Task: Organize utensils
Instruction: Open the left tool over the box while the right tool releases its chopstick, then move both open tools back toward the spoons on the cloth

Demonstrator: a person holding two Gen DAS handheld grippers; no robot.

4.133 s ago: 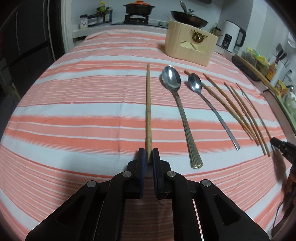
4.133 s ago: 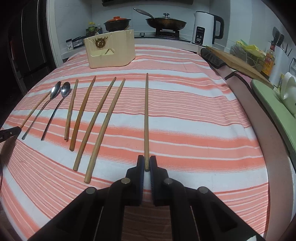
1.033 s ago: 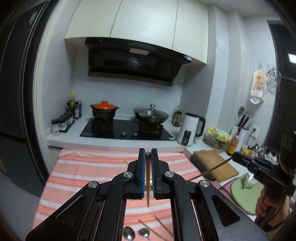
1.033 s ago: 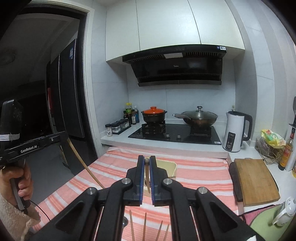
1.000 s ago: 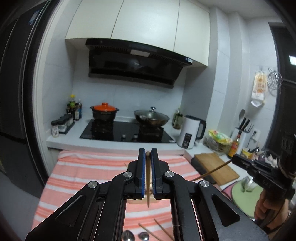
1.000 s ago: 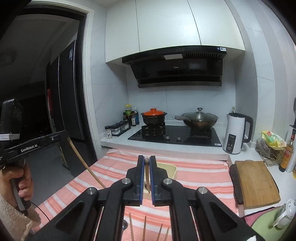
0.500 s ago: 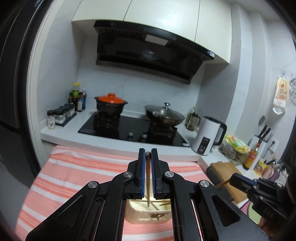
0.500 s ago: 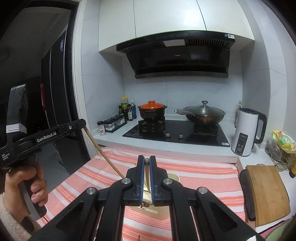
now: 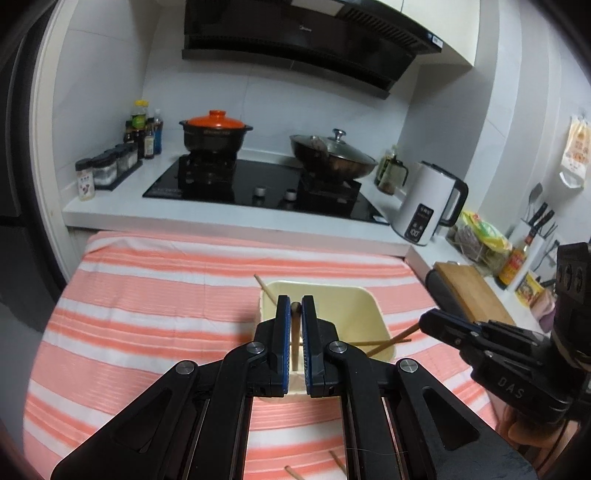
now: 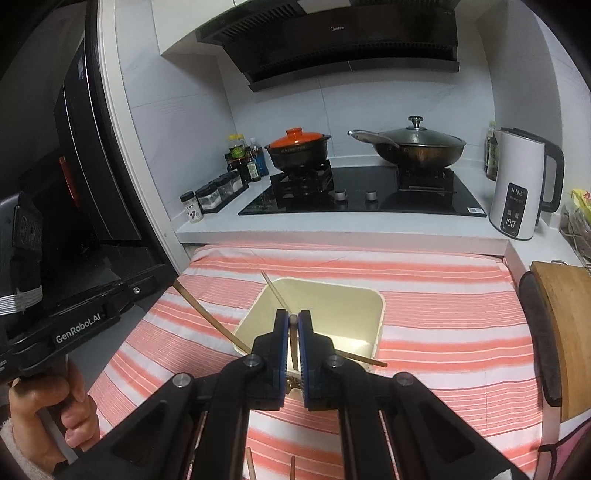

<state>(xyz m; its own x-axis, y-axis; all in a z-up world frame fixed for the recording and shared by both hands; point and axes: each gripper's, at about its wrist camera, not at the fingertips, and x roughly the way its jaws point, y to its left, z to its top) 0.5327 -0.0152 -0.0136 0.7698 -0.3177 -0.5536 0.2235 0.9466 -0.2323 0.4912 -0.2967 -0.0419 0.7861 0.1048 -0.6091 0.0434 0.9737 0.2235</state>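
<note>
Both hand-held grippers [image 9: 294, 345] [image 10: 293, 345], each pinching a chopstick [image 9: 295, 334] [image 10: 293, 338], have descended over the holder [image 9: 364, 308].

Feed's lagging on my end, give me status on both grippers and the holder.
Left gripper shut on a chopstick. Right gripper shut on another chopstick. Both above the cream utensil holder, tips angled in. One chopstick already inside; nothing blocking.

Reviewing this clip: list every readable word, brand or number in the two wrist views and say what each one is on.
"GenRobot.AI": side of the left gripper.
"DAS": body of the right gripper.
"Midea": front of the range hood.
"100": display of the white kettle.
Too small to read: kettle's upper characters, hood sticker, bottle and spice jar labels.
</note>
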